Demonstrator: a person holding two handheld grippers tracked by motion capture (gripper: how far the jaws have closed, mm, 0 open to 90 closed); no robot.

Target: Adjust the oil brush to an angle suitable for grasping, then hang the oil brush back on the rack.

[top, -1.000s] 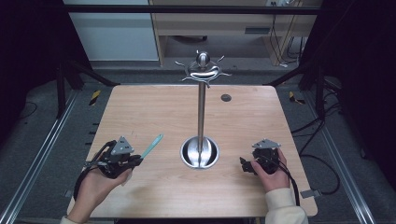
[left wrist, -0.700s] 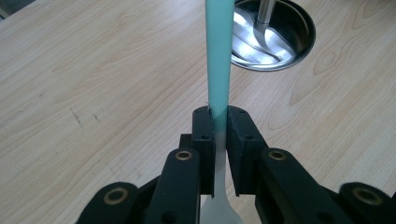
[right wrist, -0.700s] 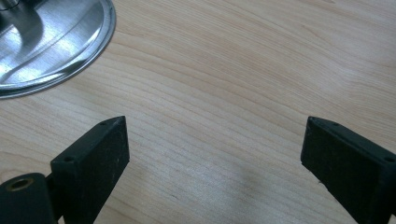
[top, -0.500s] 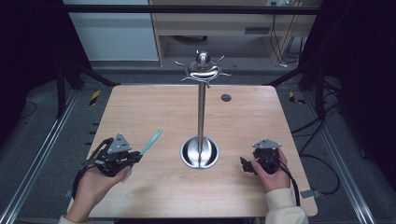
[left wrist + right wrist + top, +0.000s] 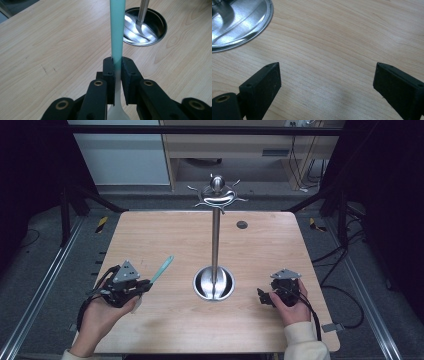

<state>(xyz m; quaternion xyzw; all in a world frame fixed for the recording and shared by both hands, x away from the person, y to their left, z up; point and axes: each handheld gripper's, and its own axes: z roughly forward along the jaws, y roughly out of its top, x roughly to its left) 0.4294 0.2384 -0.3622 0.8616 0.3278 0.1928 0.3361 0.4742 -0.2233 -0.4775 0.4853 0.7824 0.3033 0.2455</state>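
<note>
Spoon (image 5: pixel 117 37) with a pale teal handle, clamped between the jaws of the left gripper (image 5: pixel 117 72); the handle runs forward past the fingertips, and the whitish bowl end lies back behind them, toward the hand. Ahead and to the right of this gripper stands a metal stand (image 5: pixel 215 235), its round base (image 5: pixel 160 27) resting on the wooden table (image 5: pixel 165 227). Farther right, the right gripper (image 5: pixel 327 82) is held just above bare wood, jaws wide apart with nothing between them, the stand's base ahead to its left.
</note>
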